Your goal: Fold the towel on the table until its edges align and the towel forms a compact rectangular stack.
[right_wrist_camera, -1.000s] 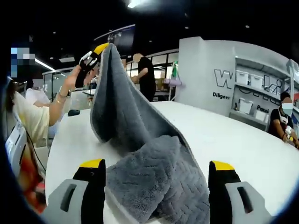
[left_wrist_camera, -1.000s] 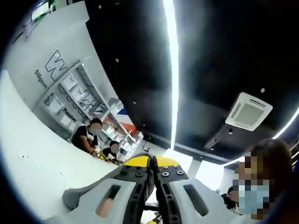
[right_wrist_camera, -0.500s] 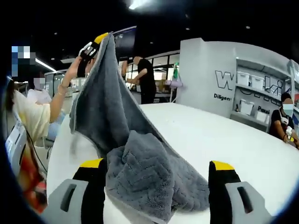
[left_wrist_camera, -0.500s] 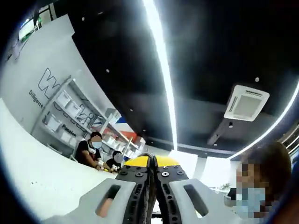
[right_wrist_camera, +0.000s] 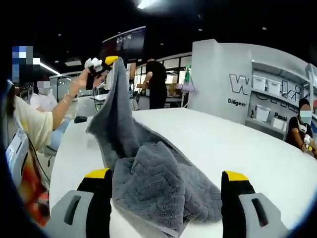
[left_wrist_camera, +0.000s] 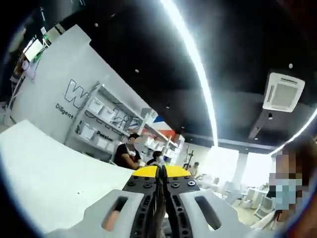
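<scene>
- Towel, grey, lies bunched on the white table, one corner drawn up off the surface.
- Left gripper pinches that raised corner; in its own view its jaws are pressed together, with what seems a dark sliver of cloth between them.
- Right gripper stands with jaws spread wide apart, holding nothing, the bunched towel between them.
</scene>
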Tool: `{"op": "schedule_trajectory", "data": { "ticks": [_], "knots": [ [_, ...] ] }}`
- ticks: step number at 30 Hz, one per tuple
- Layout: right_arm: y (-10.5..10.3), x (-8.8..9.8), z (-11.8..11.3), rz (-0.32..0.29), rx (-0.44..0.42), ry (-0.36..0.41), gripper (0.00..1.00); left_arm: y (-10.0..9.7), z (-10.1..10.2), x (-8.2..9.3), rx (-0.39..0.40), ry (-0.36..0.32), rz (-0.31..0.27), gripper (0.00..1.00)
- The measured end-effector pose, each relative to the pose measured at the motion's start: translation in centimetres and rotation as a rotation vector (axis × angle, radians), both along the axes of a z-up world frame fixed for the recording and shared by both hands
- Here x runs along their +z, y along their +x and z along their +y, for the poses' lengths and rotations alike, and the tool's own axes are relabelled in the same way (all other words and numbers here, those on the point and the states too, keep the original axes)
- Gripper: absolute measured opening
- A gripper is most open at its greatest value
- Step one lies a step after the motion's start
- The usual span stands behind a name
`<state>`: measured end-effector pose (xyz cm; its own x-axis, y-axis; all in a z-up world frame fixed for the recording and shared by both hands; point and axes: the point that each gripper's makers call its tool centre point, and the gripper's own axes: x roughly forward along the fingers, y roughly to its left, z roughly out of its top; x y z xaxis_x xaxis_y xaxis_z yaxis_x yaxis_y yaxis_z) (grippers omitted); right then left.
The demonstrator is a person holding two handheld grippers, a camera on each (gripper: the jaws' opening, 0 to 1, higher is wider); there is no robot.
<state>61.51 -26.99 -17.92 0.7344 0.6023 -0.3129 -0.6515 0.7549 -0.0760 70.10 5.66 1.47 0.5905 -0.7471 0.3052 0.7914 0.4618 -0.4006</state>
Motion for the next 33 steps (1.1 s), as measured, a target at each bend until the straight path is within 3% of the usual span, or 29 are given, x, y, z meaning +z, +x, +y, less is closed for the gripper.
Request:
{"op": "schedule_trajectory", "data": {
  "ticks": [5,10,13,23,26,33],
  "knots": [
    [0.2,-0.4,0.0,0.011,-0.002,-0.003,0.93,2.5,2.8,-3.1,0.119,0.078,0.040,0.02],
    [0.1,-0.7,0.1,0.016,0.002,-0.008,0.93,4.8,5.9,-5.9,0.182,0.071,0.099,0.02],
    [0.2,-0.9,0.2,0.021,0.004,-0.012,0.92,6.3,7.8,-8.2,0.282,0.160,0.120,0.02],
    [0.5,-1.3,-0.1,0.037,-0.003,-0.018,0.92,9.4,11.2,-13.1,0.381,0.256,0.196,0.02],
    [0.6,-1.4,-0.2,0.045,-0.005,-0.018,0.92,10.4,12.8,-15.8,0.435,0.332,0.246,0.02],
    [0.7,-1.8,-0.2,0.059,-0.005,-0.019,0.92,11.5,14.4,-18.9,0.475,0.403,0.285,0.02]
  ]
}}
